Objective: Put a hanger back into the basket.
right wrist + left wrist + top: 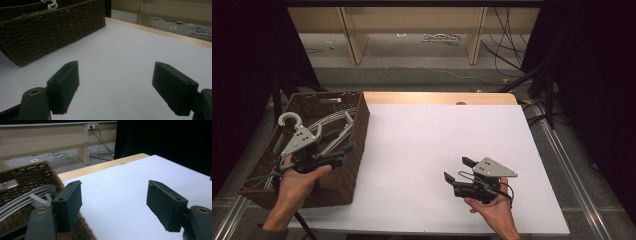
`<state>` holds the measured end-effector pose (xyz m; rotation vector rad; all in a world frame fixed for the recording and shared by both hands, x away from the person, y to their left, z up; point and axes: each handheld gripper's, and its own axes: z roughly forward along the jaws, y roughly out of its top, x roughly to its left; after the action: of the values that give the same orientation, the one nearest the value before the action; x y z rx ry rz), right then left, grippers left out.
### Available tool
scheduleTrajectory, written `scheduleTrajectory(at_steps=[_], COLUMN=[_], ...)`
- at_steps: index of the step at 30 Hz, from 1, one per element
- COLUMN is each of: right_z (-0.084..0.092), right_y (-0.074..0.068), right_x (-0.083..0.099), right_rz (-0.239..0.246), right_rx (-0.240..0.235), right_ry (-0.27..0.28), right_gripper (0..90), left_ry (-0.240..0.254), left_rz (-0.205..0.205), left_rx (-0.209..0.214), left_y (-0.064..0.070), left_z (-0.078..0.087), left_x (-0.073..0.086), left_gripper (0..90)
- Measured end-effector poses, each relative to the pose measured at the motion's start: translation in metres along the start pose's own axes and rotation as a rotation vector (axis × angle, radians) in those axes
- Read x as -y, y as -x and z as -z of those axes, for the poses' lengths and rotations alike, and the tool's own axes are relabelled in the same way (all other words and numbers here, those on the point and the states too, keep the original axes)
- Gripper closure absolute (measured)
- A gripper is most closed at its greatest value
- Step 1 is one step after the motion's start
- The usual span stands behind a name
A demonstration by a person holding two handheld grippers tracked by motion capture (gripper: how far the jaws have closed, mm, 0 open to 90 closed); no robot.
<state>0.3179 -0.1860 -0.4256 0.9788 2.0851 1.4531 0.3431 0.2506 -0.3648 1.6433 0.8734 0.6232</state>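
Fingers point(70, 202) apart, hangers point(329, 122) half-hidden in basket point(357, 145)

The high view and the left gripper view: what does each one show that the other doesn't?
High view alone: both hands, with the left tongs over the wicker basket and the right tongs over the white table, plus a hanger's hook. Left gripper view alone: a close look at those open tongs with nothing between them, and a wall socket. Shared: the basket, the grey hangers in it, the table.
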Motion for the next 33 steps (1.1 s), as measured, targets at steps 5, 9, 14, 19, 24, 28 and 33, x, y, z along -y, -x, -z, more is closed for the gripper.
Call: scheduleTrajectory(at_steps=[5,9,14,19,24,28,33], right_z=[-0.002,-0.003,-0.003,-0.003,-0.002,-0.004,-0.005], right_y=[-0.001,0.0,0.003,0.002,-0.001,-0.002,-0.004], right_x=[0.001,0.002,0.002,0.003,0.003,0.001,0.001], right_rz=[0.013,0.02,0.015,-0.008,-0.005,0.017,0.019], right_rx=[-0.003,-0.008,-0.011,-0.017,-0.011,-0.007,-0.017], right_ry=[0.01,0.002,0.02,0.005,-0.002,0.017,0.017], right_gripper=[22.6,22.6,22.6,22.7,22.8,23.0,23.0], left_ry=[0.053,0.074,0.082,0.08,0.056,0.053,0.062], left_rz=[-0.032,-0.062,-0.081,-0.071,-0.091,-0.096,-0.106], left_rx=[0.042,0.059,0.077,0.09,0.119,0.141,0.15], left_y=[0.009,0.019,0.028,0.038,0.051,0.063,0.071], left_z=[-0.005,-0.008,-0.015,-0.014,-0.014,-0.012,-0.009], left_x=[0.006,0.008,0.013,0.014,0.019,0.022,0.025], left_gripper=[26.5,25.4,25.1,24.4,24.1,24.1,23.9])
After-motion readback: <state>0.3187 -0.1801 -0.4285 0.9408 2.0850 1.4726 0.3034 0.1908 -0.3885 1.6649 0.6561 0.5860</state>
